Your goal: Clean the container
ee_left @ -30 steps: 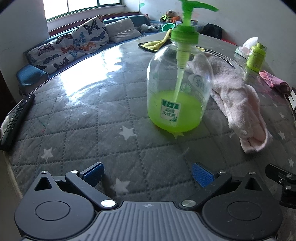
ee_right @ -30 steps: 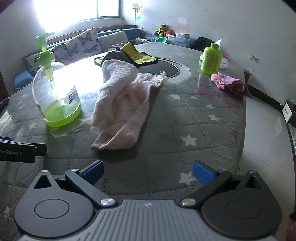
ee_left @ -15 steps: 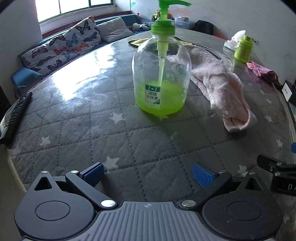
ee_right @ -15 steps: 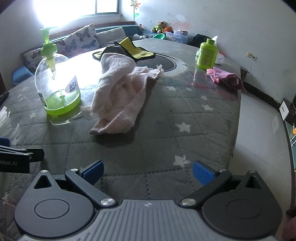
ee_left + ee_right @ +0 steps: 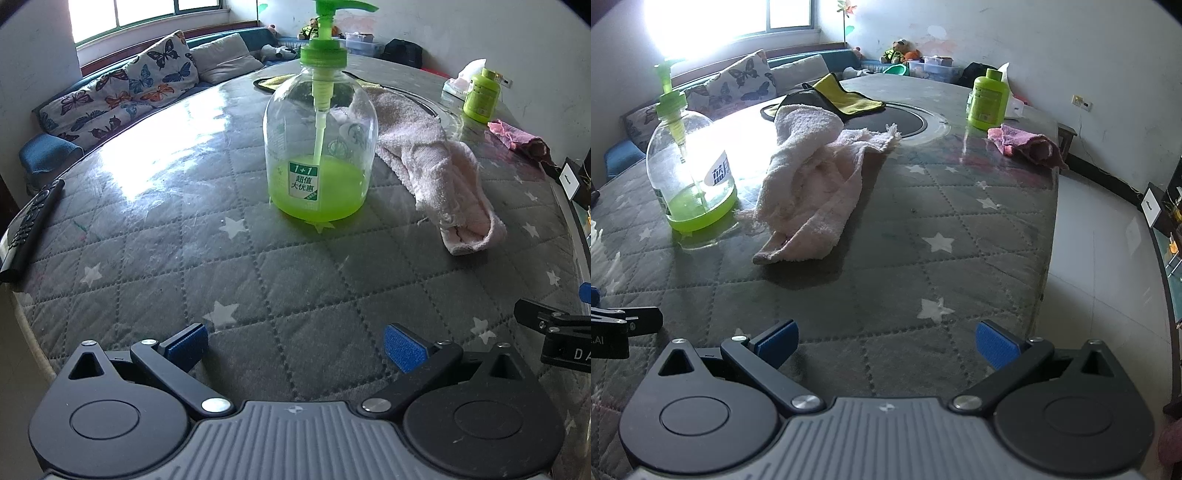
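Observation:
A clear pump bottle [image 5: 320,147] with green soap in its lower part stands upright on the round quilted table [image 5: 147,236]; the right wrist view has the same bottle [image 5: 689,173] at the left. A crumpled pale pink towel [image 5: 436,162] lies just right of it, and the towel [image 5: 812,184] is in the middle of the right wrist view. My left gripper [image 5: 295,345] is open, low over the table well short of the bottle. Over the table's near edge my right gripper [image 5: 886,343] is open too, with nothing between its fingers.
A small green bottle [image 5: 989,99] and a pink rag [image 5: 1027,146] sit at the far right of the table. A yellow and black cloth [image 5: 842,99] lies at the back. A remote control [image 5: 31,229] lies on the left edge. A sofa with cushions [image 5: 122,88] is behind.
Both grippers have pulled back from the bottle and towel, which now look farther away. The bottle and towel have stayed in place. Both grippers stayed open.

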`<state>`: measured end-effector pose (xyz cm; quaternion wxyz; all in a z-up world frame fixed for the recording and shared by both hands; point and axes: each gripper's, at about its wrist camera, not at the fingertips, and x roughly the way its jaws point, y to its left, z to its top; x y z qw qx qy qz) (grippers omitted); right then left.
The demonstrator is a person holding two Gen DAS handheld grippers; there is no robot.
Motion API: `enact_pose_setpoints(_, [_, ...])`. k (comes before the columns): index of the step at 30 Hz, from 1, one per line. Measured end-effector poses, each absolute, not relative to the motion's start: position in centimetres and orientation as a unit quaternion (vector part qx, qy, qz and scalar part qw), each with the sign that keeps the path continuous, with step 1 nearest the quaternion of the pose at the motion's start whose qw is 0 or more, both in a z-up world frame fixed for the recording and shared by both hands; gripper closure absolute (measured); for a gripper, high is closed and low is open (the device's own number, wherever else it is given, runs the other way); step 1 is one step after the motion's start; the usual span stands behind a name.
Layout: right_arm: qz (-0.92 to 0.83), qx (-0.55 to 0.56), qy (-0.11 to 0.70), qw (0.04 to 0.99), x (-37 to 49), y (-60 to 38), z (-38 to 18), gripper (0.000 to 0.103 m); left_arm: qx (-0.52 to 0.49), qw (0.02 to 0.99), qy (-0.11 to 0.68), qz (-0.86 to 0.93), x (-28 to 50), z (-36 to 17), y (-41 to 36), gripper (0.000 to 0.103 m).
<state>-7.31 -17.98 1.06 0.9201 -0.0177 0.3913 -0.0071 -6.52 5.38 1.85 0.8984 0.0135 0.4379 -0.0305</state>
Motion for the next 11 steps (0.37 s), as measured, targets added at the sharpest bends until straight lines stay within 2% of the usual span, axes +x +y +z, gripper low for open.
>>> enact_pose_setpoints(11, [-0.01, -0.011, 0.396, 0.918, -7.33, -18.01, 0.92, 0.0, 0.013, 0.9, 0.435, -0.032, -6.71, 1.82, 5.5, 0.0])
